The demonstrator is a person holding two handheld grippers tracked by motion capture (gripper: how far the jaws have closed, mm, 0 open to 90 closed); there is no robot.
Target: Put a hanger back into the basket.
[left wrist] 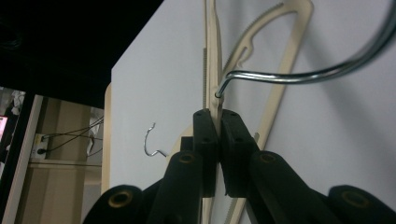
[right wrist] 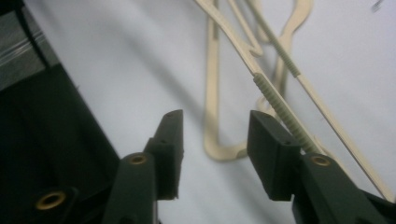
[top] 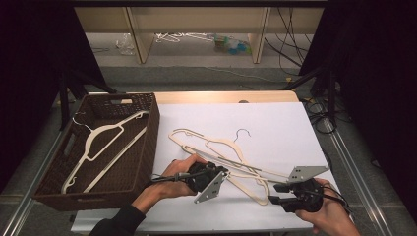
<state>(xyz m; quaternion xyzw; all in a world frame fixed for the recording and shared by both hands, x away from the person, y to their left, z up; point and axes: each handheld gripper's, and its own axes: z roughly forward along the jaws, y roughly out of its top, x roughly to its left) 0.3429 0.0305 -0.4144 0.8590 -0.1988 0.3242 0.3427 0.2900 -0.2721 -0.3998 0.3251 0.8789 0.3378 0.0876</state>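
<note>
From the high view we see two cream hangers (top: 223,157) lying crossed on the white table (top: 275,123), with a third hanger (top: 105,142) already resting in the brown wicker basket (top: 142,157) at the left edge. We judge the work to be moving hangers into that basket. Our left gripper (top: 209,179) sits over the near end of the crossed pair, and our right gripper (top: 287,194) waits just beside their lower ends, near the table's front edge.

The left gripper view shows what the high view cannot: the fingers (left wrist: 205,135) are clenched on a thin cream bar of one hanger (left wrist: 213,70), gripping it edge-on so it can be lifted free of the other. A steel hook (left wrist: 317,72) curves just past the fingertips.

The right gripper view shows its fingers (right wrist: 271,149) released and spread, nothing between them; a ribbed hanger bar (right wrist: 280,107) passes behind one finger. That suggests the right hand has let go so the left can carry alone.
</note>
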